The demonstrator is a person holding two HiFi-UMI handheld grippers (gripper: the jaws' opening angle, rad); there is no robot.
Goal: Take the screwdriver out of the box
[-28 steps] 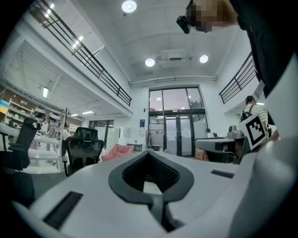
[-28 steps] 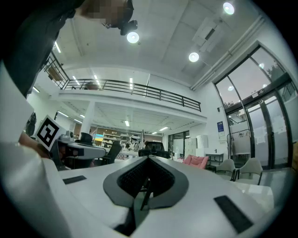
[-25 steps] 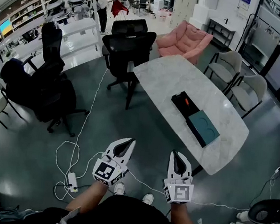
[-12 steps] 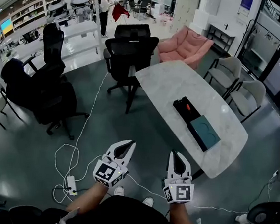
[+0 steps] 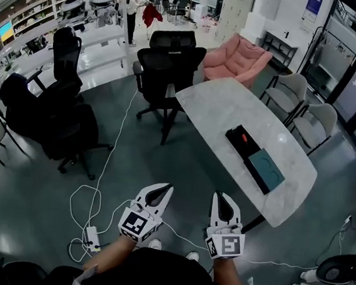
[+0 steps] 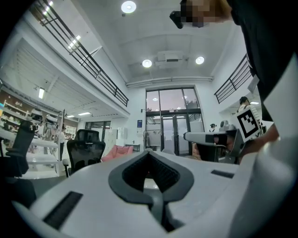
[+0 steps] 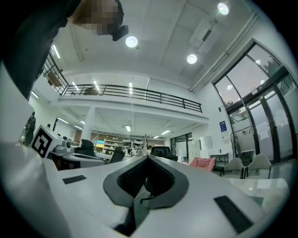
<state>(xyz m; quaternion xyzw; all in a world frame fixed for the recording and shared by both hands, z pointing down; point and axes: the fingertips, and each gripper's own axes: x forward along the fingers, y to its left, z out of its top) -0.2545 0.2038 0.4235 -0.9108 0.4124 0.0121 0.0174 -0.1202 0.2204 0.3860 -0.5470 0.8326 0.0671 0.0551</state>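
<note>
The screwdriver (image 5: 244, 138) lies in the open box (image 5: 234, 136) on the far table (image 5: 220, 105), too small to tell which way it points. The left gripper (image 5: 162, 191) and right gripper (image 5: 220, 199) are both clenched and empty.

We could read no word or number anywhere: the blue wall sign (image 5: 313, 2) was too small to make out, and the white plastic cube (image 5: 134, 223) on the left gripper (image 5: 168, 186) and the matching cube (image 5: 225, 245) on the right gripper (image 5: 217, 194) bore only black square marker patterns.

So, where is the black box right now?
In the head view, the black box lies right of centre on the white table, with the teal lid next to its nearer end.
</note>
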